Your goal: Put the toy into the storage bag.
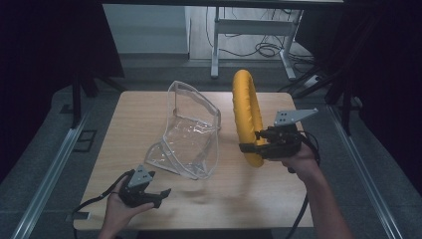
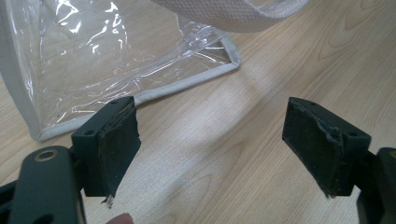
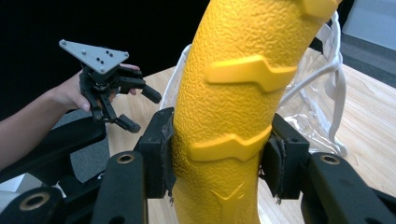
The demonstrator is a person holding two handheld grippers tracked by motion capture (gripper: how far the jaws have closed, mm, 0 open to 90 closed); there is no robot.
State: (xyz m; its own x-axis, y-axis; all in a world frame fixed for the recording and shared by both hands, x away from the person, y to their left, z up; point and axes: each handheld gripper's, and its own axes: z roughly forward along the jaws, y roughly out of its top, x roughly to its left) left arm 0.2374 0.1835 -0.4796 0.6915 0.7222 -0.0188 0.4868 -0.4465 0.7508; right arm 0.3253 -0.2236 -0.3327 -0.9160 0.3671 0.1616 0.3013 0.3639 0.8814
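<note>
While the right tool (image 1: 252,141) clenches an upright yellow ring (image 1: 246,117) beside the clear bag (image 1: 191,132) on the desk (image 1: 259,194), the released left tool (image 1: 158,195) hovers nearby; unsteadied, that bag may collapse.

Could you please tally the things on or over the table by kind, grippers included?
Yellow ring: 1
Clear bag: 1
Grippers: 2, left gripper and right gripper
Total: 4

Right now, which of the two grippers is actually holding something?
The right gripper: its fingers are clamped on the yellow ring, held upright. The left gripper is open near the clear bag.
</note>
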